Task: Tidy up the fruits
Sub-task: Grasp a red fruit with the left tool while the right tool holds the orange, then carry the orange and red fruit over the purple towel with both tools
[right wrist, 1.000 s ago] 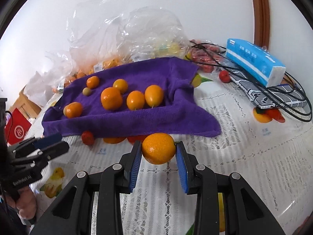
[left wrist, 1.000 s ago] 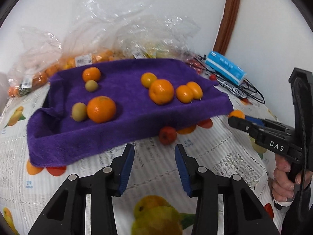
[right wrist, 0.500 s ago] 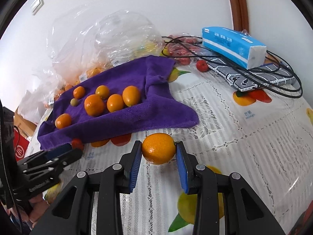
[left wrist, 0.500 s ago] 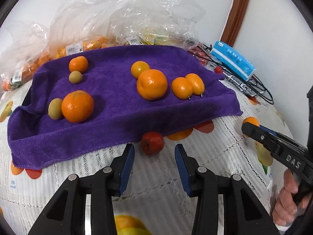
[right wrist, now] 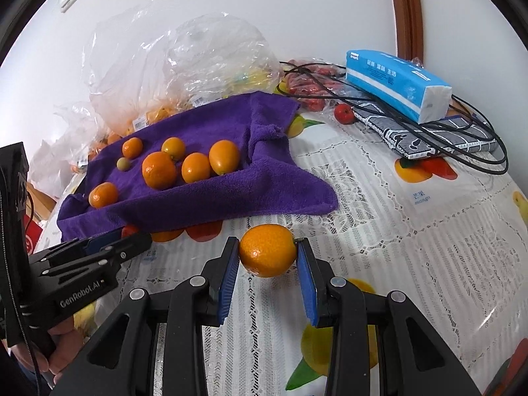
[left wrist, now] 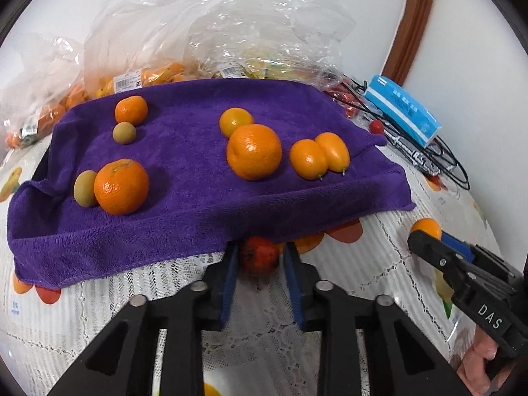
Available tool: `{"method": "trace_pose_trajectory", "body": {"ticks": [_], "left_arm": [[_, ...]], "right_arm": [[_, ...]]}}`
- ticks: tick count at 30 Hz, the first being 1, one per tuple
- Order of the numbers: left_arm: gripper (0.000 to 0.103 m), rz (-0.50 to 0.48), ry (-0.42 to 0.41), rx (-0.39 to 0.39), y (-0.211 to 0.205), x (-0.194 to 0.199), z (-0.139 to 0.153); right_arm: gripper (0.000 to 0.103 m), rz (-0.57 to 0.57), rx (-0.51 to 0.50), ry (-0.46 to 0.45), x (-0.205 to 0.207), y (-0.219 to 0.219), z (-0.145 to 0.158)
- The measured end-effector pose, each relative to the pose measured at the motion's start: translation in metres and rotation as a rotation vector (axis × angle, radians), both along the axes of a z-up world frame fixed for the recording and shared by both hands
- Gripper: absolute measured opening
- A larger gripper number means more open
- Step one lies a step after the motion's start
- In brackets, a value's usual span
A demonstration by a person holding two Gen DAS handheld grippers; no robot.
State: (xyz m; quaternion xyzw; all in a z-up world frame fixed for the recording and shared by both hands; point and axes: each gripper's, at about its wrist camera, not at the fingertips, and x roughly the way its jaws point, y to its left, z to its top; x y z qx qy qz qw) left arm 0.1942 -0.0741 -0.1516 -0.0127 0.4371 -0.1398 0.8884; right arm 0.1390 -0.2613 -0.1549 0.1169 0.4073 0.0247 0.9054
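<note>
1. My left tool (left wrist: 259, 257) is clamped on the red fruit (left wrist: 259, 255) at the purple towel's (left wrist: 198, 224) front edge, on the counter (left wrist: 379, 264);
2. My right tool (right wrist: 268, 257) grips an orange (right wrist: 267, 250) just above the counter, near the towel.

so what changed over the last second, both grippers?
The left gripper moved in on the small red fruit at the purple towel's front edge and closed on it; a second ago its jaws stood open, short of the fruit. The right gripper kept its hold on the orange throughout. The fruits on the towel stayed put.
</note>
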Motion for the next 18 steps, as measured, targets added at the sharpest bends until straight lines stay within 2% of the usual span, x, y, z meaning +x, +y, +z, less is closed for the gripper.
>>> {"method": "trace_pose_trajectory", "body": {"ticks": [18], "left_arm": [[0.024, -0.002, -0.011, -0.055, 0.0076, -0.0025, 0.0031]], "right_arm": [[0.035, 0.011, 0.021, 0.004, 0.0028, -0.0003, -0.0019]]}}
